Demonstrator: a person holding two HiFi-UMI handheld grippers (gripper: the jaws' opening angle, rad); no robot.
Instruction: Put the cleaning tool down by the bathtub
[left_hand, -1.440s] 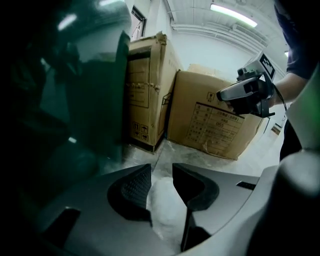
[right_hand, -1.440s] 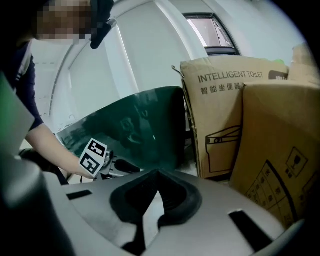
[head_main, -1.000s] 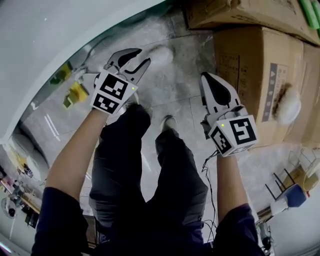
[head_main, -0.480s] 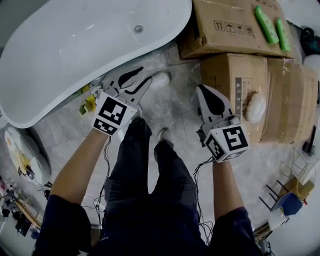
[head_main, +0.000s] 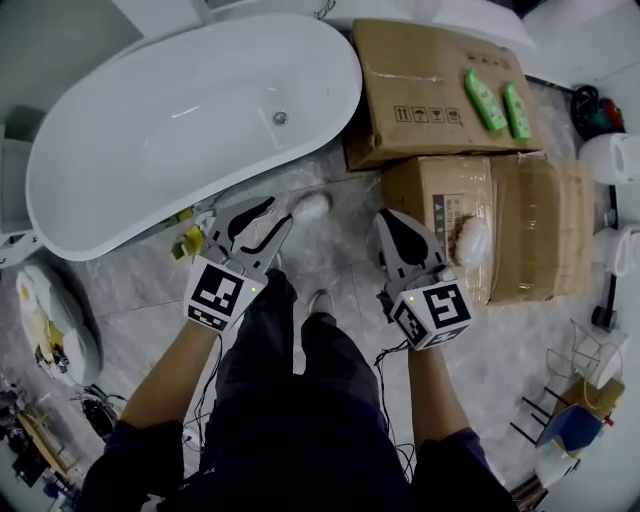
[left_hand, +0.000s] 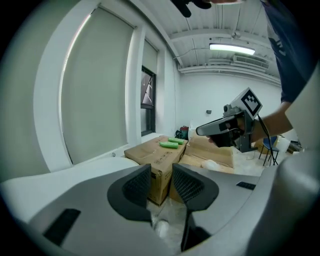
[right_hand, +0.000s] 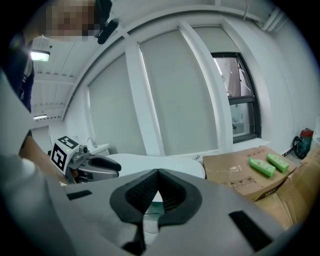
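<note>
The white bathtub (head_main: 150, 120) fills the upper left of the head view. A white puffy cleaning tool (head_main: 472, 240) lies on the nearer cardboard box (head_main: 520, 230), just right of my right gripper (head_main: 388, 218) and apart from it. That gripper is shut, its pads together with nothing between them (right_hand: 158, 172). My left gripper (head_main: 280, 213) hangs open and empty over the floor beside the tub's near rim, close to a white shoe (head_main: 311, 207). From the left gripper view (left_hand: 161, 172) the tool (left_hand: 210, 164) shows pale on the box.
A second cardboard box (head_main: 420, 90) by the tub's end carries two green bottles (head_main: 487, 100). The person's legs (head_main: 300, 380) fill the lower middle. Yellow-green clutter (head_main: 185, 240) sits under the tub's edge, white bags (head_main: 50, 320) at left, white fixtures (head_main: 612, 160) at right.
The view has drawn back, so the whole bathtub and both boxes now show. Both grippers sit lower in the frame. The left stays open, the right stays shut.
</note>
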